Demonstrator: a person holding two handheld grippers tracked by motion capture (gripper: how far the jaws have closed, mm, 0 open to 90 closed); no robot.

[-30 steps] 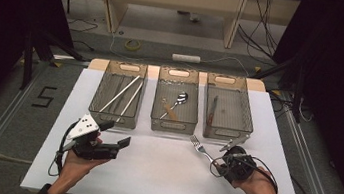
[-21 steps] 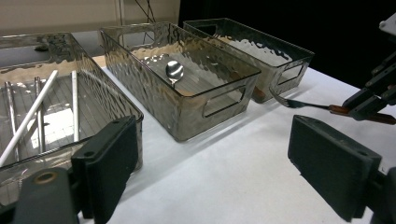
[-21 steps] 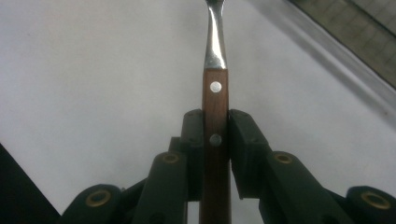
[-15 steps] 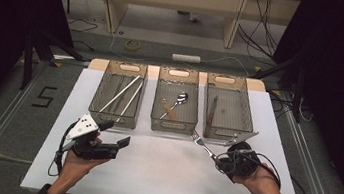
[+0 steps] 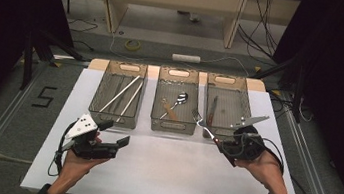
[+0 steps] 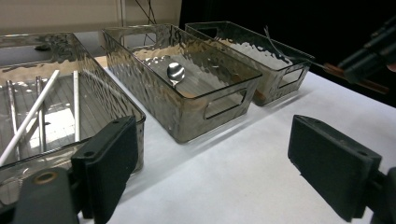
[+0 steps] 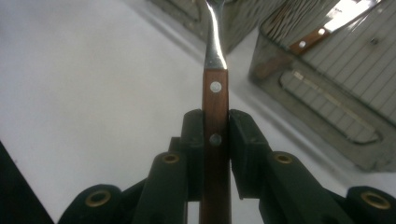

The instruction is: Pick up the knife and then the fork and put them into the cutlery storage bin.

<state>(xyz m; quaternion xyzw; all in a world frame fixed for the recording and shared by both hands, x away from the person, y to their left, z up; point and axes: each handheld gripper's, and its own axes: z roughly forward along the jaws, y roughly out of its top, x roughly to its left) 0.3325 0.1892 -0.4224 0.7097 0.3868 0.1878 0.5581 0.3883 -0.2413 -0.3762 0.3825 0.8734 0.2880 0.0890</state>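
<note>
At the right of the high view, our right gripper (image 5: pixel 226 145) clamps the wooden handle of a fork (image 5: pixel 203 124), its tines pointing up-left at the gap between the middle bin (image 5: pixel 172 126) and the right bin (image 5: pixel 226 91). At lower left, our left gripper (image 5: pixel 117 134) hovers over the white tabletop (image 5: pixel 165 172), jaws wide apart and empty.

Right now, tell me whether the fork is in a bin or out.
Out. The right gripper clamps the fork by its wooden handle, tines raised before the bins' front walls.
</note>
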